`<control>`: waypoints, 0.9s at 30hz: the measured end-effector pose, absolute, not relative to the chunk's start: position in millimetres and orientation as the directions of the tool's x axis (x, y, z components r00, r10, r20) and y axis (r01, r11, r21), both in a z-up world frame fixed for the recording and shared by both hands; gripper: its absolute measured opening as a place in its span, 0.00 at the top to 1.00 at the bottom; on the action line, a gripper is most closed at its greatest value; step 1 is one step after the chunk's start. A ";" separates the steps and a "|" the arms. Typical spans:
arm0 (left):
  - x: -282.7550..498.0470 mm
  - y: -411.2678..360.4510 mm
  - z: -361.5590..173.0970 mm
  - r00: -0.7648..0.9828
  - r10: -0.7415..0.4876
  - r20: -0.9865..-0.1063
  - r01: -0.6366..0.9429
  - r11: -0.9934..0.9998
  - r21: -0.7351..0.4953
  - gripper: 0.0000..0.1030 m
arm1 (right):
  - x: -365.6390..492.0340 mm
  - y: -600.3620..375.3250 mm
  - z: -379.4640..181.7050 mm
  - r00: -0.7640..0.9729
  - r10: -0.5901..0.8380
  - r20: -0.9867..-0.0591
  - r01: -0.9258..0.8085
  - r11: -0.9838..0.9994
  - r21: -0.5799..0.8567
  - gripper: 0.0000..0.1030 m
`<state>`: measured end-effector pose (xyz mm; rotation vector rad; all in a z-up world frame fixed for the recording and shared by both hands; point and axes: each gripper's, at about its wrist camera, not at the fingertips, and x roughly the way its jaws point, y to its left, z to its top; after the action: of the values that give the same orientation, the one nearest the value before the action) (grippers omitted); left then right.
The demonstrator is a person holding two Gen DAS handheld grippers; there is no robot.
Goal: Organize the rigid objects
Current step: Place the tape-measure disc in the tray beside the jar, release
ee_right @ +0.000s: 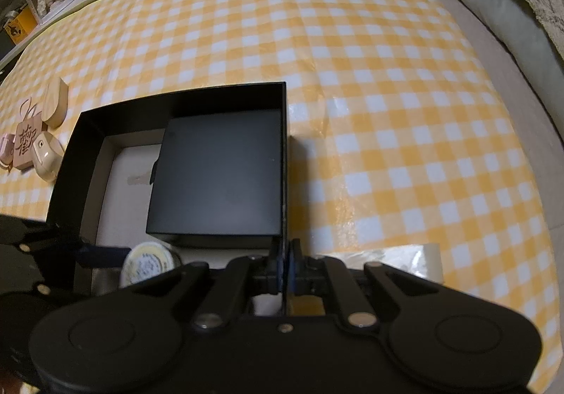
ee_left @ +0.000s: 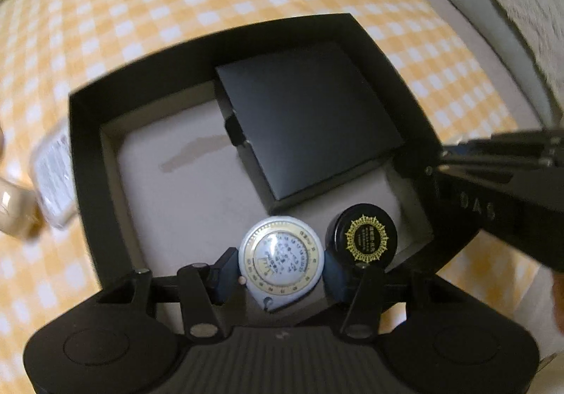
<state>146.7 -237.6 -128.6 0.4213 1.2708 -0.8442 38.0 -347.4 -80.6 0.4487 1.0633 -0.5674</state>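
Observation:
A black open box [ee_left: 84, 154] with a pale floor sits on the yellow checked cloth. Inside it lie a flat black square box [ee_left: 306, 122] and a small round black tin with a gold emblem [ee_left: 363, 235]. My left gripper [ee_left: 280, 268] is shut on a round white dial-faced object [ee_left: 280, 258] and holds it over the box's near side, beside the tin. My right gripper [ee_right: 285, 270] is shut on the box's right wall [ee_right: 283, 154] at its near end. The dial object also shows in the right wrist view [ee_right: 148, 265].
To the left of the box lie wooden pieces: a heart-shaped block [ee_right: 56, 106], a carved tag [ee_right: 28, 141] and a cream case [ee_right: 46, 154]. A white labelled item [ee_left: 53, 179] lies by the box's left wall. A grey cushion and blanket [ee_right: 511, 16] border the right side.

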 end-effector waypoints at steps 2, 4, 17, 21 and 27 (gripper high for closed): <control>148.0 -235.6 -129.0 0.028 -0.360 -0.933 0.723 0.652 -0.230 0.49 | 38.1 -347.9 -81.0 0.367 -0.217 -0.904 0.631 0.773 0.071 0.96; 150.6 -232.8 -130.7 -0.026 -0.416 -0.909 0.673 0.665 -0.324 0.49 | 37.9 -348.0 -81.5 0.367 -0.217 -0.904 0.631 0.773 0.071 0.96; 143.9 -225.1 -124.7 -0.035 -0.503 -0.864 0.632 0.658 -0.409 0.15 | 38.4 -350.2 -83.7 0.370 -0.208 -0.906 0.638 0.766 0.085 0.95; 141.4 -214.1 -113.0 0.005 -0.490 -0.871 0.660 0.656 -0.366 0.13 | 39.0 -349.3 -83.2 0.367 -0.213 -0.906 0.649 0.756 0.085 0.95; 135.5 -217.4 -104.3 0.063 -0.478 -0.876 0.704 0.643 -0.300 0.18 | 39.0 -348.8 -83.3 0.364 -0.214 -0.906 0.649 0.756 0.082 0.95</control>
<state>135.5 -217.4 -104.3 0.2278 1.2115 -0.9047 39.0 -348.8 -83.3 0.4725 1.0622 -0.5822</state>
